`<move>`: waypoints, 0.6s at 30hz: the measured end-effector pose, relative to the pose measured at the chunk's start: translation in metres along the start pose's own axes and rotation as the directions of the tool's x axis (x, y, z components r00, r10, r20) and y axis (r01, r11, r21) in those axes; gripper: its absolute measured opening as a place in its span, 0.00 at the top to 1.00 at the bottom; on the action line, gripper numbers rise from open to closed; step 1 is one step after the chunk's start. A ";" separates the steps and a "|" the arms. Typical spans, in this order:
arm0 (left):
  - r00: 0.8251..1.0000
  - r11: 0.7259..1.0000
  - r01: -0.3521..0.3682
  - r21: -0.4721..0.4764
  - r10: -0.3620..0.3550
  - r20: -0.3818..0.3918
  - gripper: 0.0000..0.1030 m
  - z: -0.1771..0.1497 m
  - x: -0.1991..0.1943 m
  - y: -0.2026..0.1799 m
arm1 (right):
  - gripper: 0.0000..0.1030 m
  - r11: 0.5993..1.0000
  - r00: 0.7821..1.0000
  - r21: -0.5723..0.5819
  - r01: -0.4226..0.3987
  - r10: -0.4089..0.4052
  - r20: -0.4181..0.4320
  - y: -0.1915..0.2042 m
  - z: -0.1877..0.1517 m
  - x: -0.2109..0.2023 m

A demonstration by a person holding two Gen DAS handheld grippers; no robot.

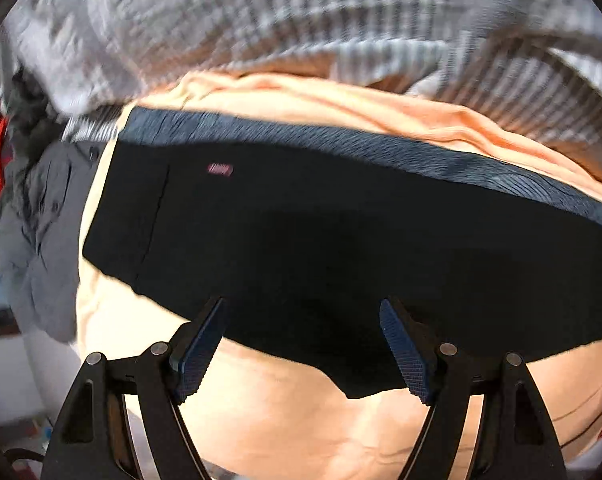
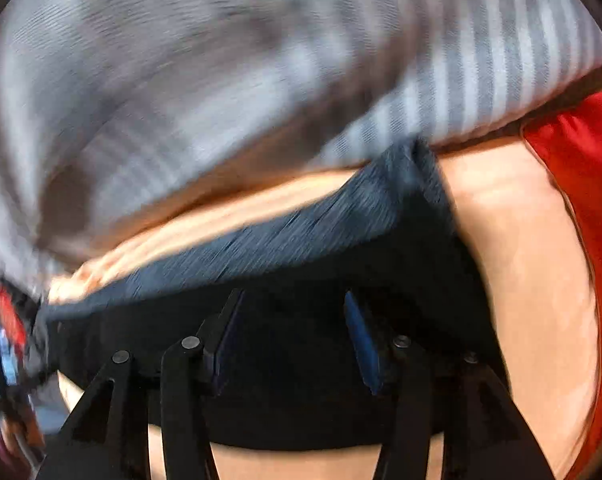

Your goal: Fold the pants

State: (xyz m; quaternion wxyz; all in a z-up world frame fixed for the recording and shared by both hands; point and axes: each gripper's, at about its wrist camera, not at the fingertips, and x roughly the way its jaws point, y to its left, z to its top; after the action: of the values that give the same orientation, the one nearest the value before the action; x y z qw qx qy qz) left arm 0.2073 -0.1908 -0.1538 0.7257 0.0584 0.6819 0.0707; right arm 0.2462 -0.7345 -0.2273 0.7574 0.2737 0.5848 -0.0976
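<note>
Pants [image 1: 321, 240], black and lying as a compact band with the ribbed waistband [image 1: 341, 140] on the far side, sit on a peach sheet [image 1: 261, 420] that covers whatever is underneath (a bed or a counter, I cannot tell which). Nearest in the left wrist view, the left tool [image 1: 303, 314] hangs just over the near edge of the band with its jaws spread wide and nothing between them. The right tool [image 2: 293, 304] also stands over the black cloth, its jaws parted about halfway; the fabric fills the space behind them, but I see no pad pressing on it. To my eye the folding is well along: the legs no longer show as separate lengths and the piece looks short and stacked, though how many layers lie there is hidden. What seems left is a last fold across, or merely a squaring-up of that uneven near edge. Farther off lies a rumpled grey striped cloth [image 1: 341, 20], blurred in both views. The left view alone shows the full width of the band, a small pink label [image 1: 220, 169] on it, and a grey garment [image 1: 41, 240] off to its left edge. The right view alone shows the waistband's end corner and a red cloth [image 2: 581, 200] lying beyond the sheet on that side.
</note>
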 end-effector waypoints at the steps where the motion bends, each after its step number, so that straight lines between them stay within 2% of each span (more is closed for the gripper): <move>1: 1.000 0.999 0.017 -0.040 -0.017 -0.001 0.23 -0.001 0.004 0.004 | 0.56 0.999 0.999 0.034 0.020 -0.021 0.024 -0.002 0.004 -0.003; 3: 1.000 0.997 0.026 -0.076 -0.025 0.003 0.23 0.005 0.018 0.019 | 0.55 0.985 0.997 0.167 0.040 -0.051 0.056 -0.012 0.008 -0.014; 4: 1.000 0.996 0.017 -0.082 -0.017 0.010 0.23 0.005 0.021 0.020 | 0.54 0.979 0.997 0.200 0.049 -0.061 0.057 -0.008 0.008 -0.020; 5: 1.000 0.997 0.011 -0.078 -0.009 0.023 0.23 0.008 0.023 0.020 | 0.54 0.981 0.996 0.186 0.053 -0.065 0.061 0.001 0.002 -0.026; 7: 0.998 0.999 -0.011 -0.051 0.014 0.062 0.23 0.015 0.023 0.014 | 0.54 0.997 0.998 0.075 0.025 -0.029 0.055 0.037 -0.024 -0.033; 9: 0.994 0.999 -0.043 -0.020 0.045 0.099 0.23 0.021 0.016 -0.002 | 0.54 0.999 1.000 -0.033 -0.028 0.028 0.001 0.077 -0.057 -0.028; 11: 0.986 0.996 -0.091 0.001 0.090 0.138 0.23 0.039 0.027 -0.005 | 0.54 0.992 0.997 -0.112 -0.063 0.057 -0.053 0.111 -0.087 -0.016; 13: 0.978 0.991 -0.136 0.008 0.134 0.160 0.23 0.060 0.046 -0.001 | 0.54 0.979 0.996 -0.195 -0.065 0.051 -0.078 0.146 -0.116 0.001; 15: 0.972 0.984 -0.179 0.013 0.175 0.155 0.23 0.075 0.064 0.002 | 0.54 0.972 0.994 -0.228 -0.049 0.026 -0.103 0.169 -0.140 0.022; 16: 0.976 0.986 -0.164 0.014 0.160 0.151 0.11 0.086 0.075 0.007 | 0.54 0.973 0.994 -0.228 -0.037 0.013 -0.106 0.174 -0.143 0.030; 17: 0.970 0.986 -0.167 0.002 0.164 0.177 0.06 0.090 0.074 0.007 | 0.53 0.972 0.997 -0.236 0.000 -0.018 -0.074 0.175 -0.155 0.032; 18: 0.964 0.985 -0.175 0.002 0.171 0.206 0.06 0.097 0.076 0.010 | 0.51 0.970 0.998 -0.244 0.014 -0.027 -0.051 0.173 -0.160 0.032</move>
State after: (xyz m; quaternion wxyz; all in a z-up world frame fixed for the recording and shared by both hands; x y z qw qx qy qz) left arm 0.3080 -0.1665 -0.2201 0.7825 0.1320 0.5965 0.1202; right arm 0.2032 -0.5007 -0.2323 0.7681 0.1751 0.6154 -0.0253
